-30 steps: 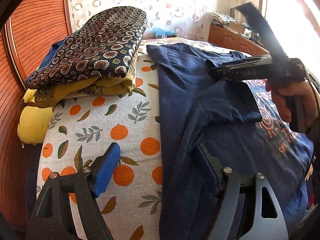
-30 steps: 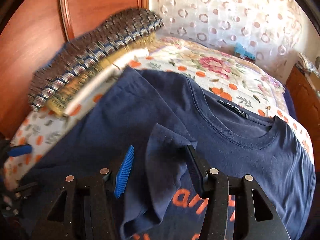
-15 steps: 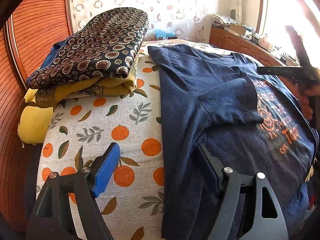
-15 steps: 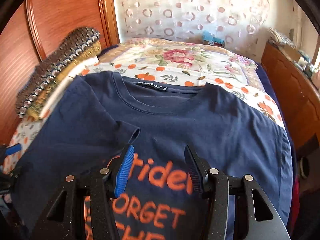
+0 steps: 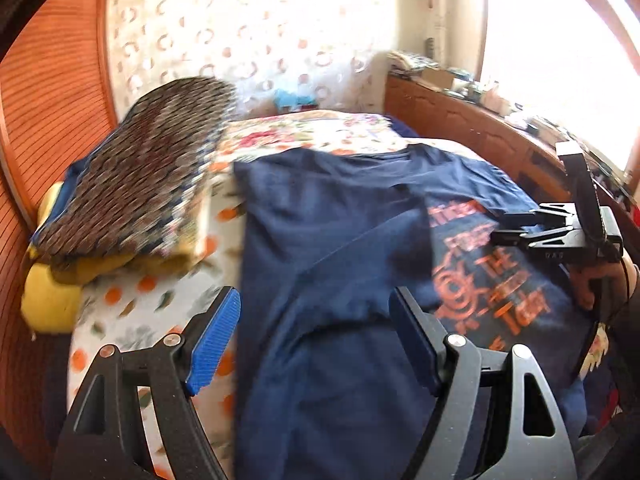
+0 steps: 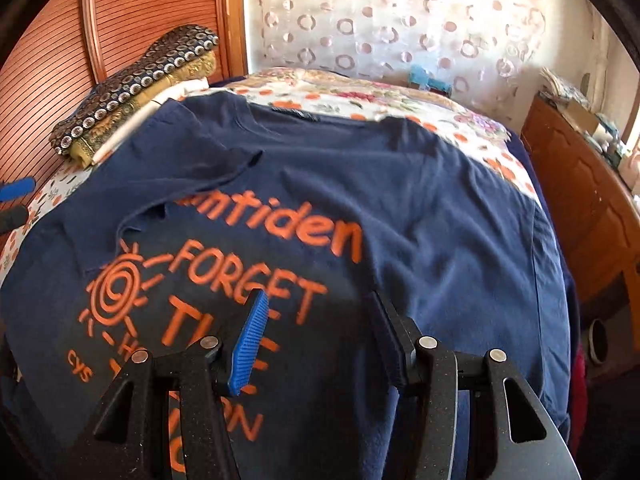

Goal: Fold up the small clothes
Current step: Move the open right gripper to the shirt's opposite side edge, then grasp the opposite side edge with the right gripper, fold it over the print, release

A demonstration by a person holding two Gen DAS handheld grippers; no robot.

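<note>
A navy T-shirt (image 6: 420, 216) with orange lettering lies flat on the bed, collar at the far end. Its left sleeve (image 6: 208, 172) is folded in over the chest. The shirt also shows in the left wrist view (image 5: 328, 248). My left gripper (image 5: 316, 332) is open and empty, low over the shirt's left side near the hem. My right gripper (image 6: 316, 340) is open and empty, above the printed lettering. The right gripper also shows in the left wrist view (image 5: 516, 226), held over the shirt's right part.
A stack of folded patterned and yellow cloth (image 5: 132, 196) lies on the bed's left side by the wooden headboard (image 5: 44, 112). A wooden dresser (image 6: 580, 184) stands to the right. The bedsheet (image 5: 132, 312) with orange print shows left of the shirt.
The right gripper let go of the sleeve, which now lies folded over the chest, and drew back over the lettering. The left gripper moved right, over the shirt.
</note>
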